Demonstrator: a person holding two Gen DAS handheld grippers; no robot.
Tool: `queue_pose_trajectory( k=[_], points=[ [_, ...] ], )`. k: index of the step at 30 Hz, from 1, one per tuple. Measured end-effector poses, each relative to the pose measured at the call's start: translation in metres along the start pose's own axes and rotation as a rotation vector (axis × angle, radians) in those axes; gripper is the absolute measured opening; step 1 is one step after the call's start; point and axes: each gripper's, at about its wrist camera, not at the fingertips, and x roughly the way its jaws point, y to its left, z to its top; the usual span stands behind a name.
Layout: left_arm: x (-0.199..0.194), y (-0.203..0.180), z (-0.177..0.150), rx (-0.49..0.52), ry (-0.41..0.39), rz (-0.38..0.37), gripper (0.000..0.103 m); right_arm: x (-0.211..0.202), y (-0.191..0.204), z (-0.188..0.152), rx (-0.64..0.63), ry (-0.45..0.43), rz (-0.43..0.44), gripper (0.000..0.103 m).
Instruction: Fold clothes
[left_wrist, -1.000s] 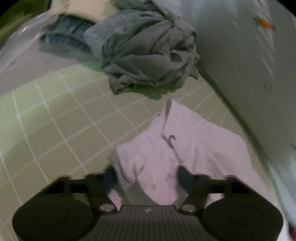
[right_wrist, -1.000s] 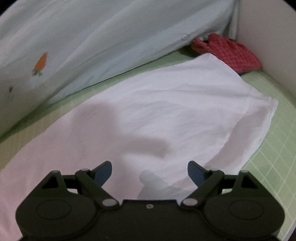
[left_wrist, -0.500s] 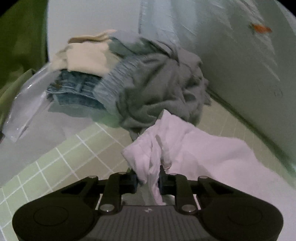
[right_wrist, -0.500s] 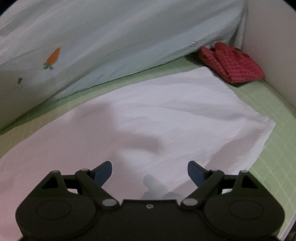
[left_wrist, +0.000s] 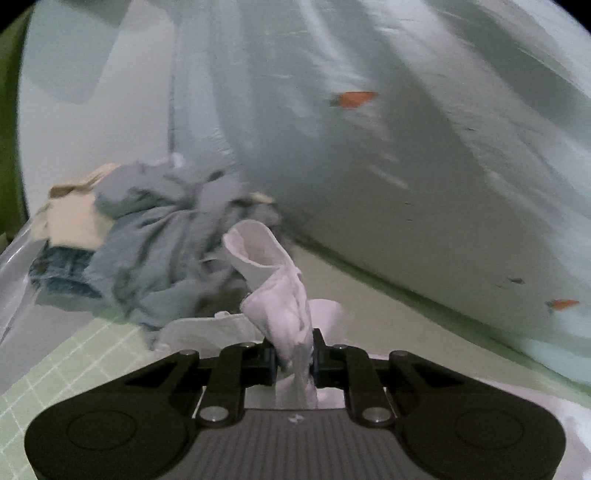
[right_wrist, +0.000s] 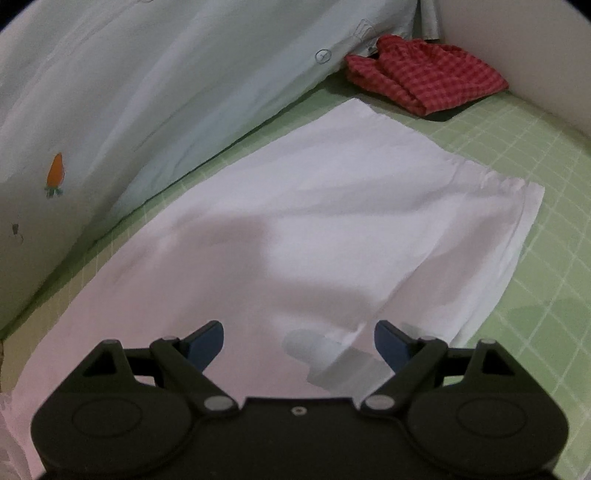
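Note:
A white garment (right_wrist: 314, 221) lies spread flat on the green checked sheet (right_wrist: 535, 155) in the right wrist view. My left gripper (left_wrist: 293, 360) is shut on a bunched end of the white garment (left_wrist: 280, 295) and holds it lifted off the sheet. My right gripper (right_wrist: 298, 339) is open and empty, low over the near part of the garment, with a small grey tag (right_wrist: 325, 354) between its fingers.
A pile of grey, cream and denim clothes (left_wrist: 147, 240) sits beyond the left gripper. A pale blue quilt with carrot prints (right_wrist: 147, 110) runs along the far side. A folded red checked garment (right_wrist: 424, 85) lies at the far right by a white wall (right_wrist: 517, 48).
My left gripper closed on the end of the white garment and lifted it up and toward the clothes pile. My right gripper stayed open and shifted slightly over the cloth.

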Motion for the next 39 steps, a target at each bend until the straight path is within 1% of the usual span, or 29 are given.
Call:
queue_pose_trajectory(
  k=[6, 9, 12, 13, 16, 18, 20, 21, 23, 24, 27, 29, 31, 36, 39],
  points=[
    [-0.009, -0.07, -0.016, 0.081, 0.032, -0.079, 0.017, 0.002, -0.037, 0.02, 0.028, -0.013, 0.025, 0.089],
    [-0.006, -0.104, -0.034, 0.117, 0.077, -0.108, 0.017, 0.005, -0.054, 0.024, 0.048, 0.0, 0.034, 0.089],
    [0.005, -0.129, -0.056, 0.15, 0.155, -0.111, 0.018, 0.013, -0.066, 0.027, 0.05, 0.025, 0.033, 0.089],
    [0.008, -0.137, -0.063, 0.162, 0.181, -0.112, 0.022, 0.017, -0.069, 0.028, 0.048, 0.034, 0.031, 0.089],
    [0.021, -0.152, -0.081, 0.184, 0.265, -0.086, 0.026, 0.028, -0.076, 0.033, 0.032, 0.055, 0.029, 0.09],
    [0.023, -0.155, -0.08, 0.179, 0.284, -0.085, 0.032, 0.033, -0.076, 0.039, 0.011, 0.059, 0.036, 0.09],
    [0.02, -0.154, -0.075, 0.175, 0.27, -0.091, 0.04, 0.039, -0.073, 0.045, -0.019, 0.058, 0.043, 0.09],
    [0.017, -0.152, -0.072, 0.174, 0.26, -0.092, 0.042, 0.041, -0.071, 0.046, -0.028, 0.058, 0.045, 0.09],
    [0.011, -0.149, -0.063, 0.18, 0.232, -0.084, 0.05, 0.046, -0.067, 0.048, -0.037, 0.061, 0.049, 0.09],
    [0.01, -0.142, -0.061, 0.177, 0.23, -0.073, 0.051, 0.048, -0.065, 0.049, -0.037, 0.064, 0.052, 0.09],
    [0.008, -0.12, -0.054, 0.169, 0.224, -0.039, 0.06, 0.048, -0.061, 0.046, -0.041, 0.061, 0.052, 0.09],
    [0.007, -0.105, -0.05, 0.164, 0.221, -0.016, 0.071, 0.046, -0.061, 0.043, -0.041, 0.063, 0.047, 0.09],
    [0.006, -0.091, -0.045, 0.159, 0.217, 0.007, 0.073, 0.044, -0.061, 0.041, -0.04, 0.066, 0.037, 0.09],
    [0.003, -0.054, -0.034, 0.145, 0.208, 0.064, 0.074, 0.041, -0.061, 0.039, -0.043, 0.074, 0.011, 0.09],
    [0.001, -0.031, -0.028, 0.137, 0.203, 0.098, 0.081, 0.038, -0.058, 0.039, -0.062, 0.078, -0.005, 0.09]
  ],
)
